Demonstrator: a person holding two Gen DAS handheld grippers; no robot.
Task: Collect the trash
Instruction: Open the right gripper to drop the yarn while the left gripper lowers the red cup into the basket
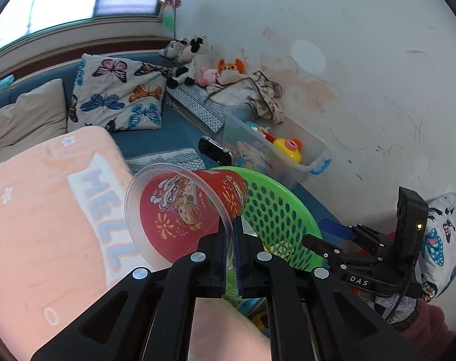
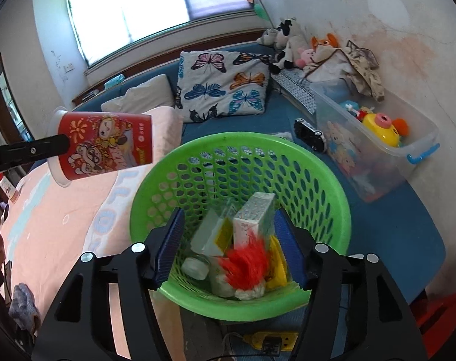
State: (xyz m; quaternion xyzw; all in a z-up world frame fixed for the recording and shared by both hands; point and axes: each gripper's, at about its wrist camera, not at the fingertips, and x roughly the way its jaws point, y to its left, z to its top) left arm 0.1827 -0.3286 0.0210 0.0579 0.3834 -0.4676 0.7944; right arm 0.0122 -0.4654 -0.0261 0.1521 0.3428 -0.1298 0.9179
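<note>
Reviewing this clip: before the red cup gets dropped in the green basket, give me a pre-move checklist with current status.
1. Left tongs grip the red cup by its rim: ok.
2. Cup over the green basket: not ok, it hangs left of the rim.
3. Right tongs empty and open above the basket: ok.
4. Room left in the basket above the carton: ok.
5. Cup empty: cannot tell.

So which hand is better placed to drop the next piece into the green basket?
Left. The left gripper is shut on the red cup, beside the green basket. The right gripper hangs open and empty above it.
</note>
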